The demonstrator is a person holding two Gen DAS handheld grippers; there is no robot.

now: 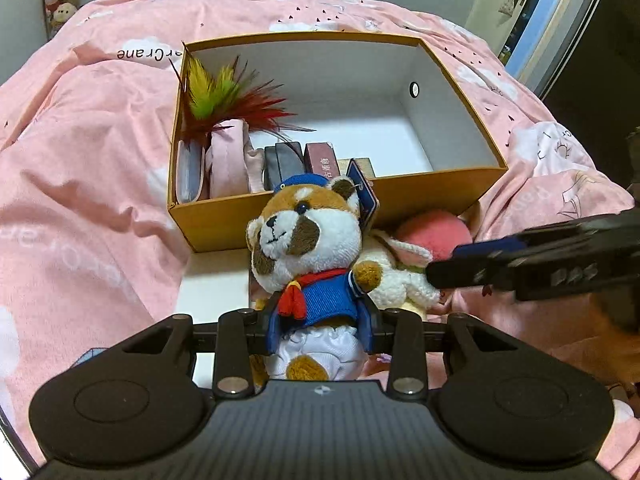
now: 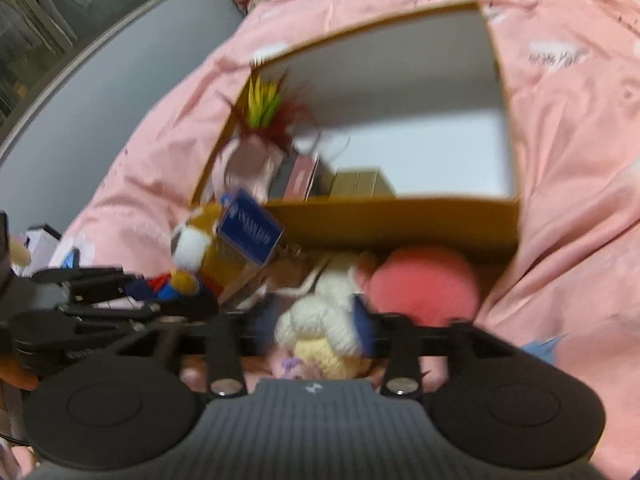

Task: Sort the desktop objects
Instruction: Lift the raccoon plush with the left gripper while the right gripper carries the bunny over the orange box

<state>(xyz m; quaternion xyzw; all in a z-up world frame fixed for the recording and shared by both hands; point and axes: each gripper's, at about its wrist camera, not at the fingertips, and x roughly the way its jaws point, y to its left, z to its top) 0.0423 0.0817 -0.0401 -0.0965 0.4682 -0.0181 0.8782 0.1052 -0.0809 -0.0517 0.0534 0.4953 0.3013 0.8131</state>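
Note:
A brown-and-white plush dog (image 1: 304, 236) in a blue sailor top and red scarf hangs upright, with my left gripper (image 1: 320, 320) shut on its body. A blue tag (image 2: 250, 232) dangles from its head. Just beyond it stands an orange cardboard box (image 1: 460, 92). A cream knitted plush (image 2: 320, 320) lies on the bed beside a pink ball (image 2: 424, 284). My right gripper (image 2: 316, 328) is over the cream plush, which sits between its fingers. That view is blurred, and a slim gap seems to show on the left side. From the left wrist view the right gripper (image 1: 436, 268) reaches in from the right.
The box's left end holds a feather toy (image 1: 224, 96), a pink pouch (image 1: 228, 160), a clear case and small dark boxes (image 1: 304, 160); its right half shows bare white floor. A pink printed duvet (image 1: 80, 160) surrounds everything. A white sheet (image 1: 212, 284) lies before the box.

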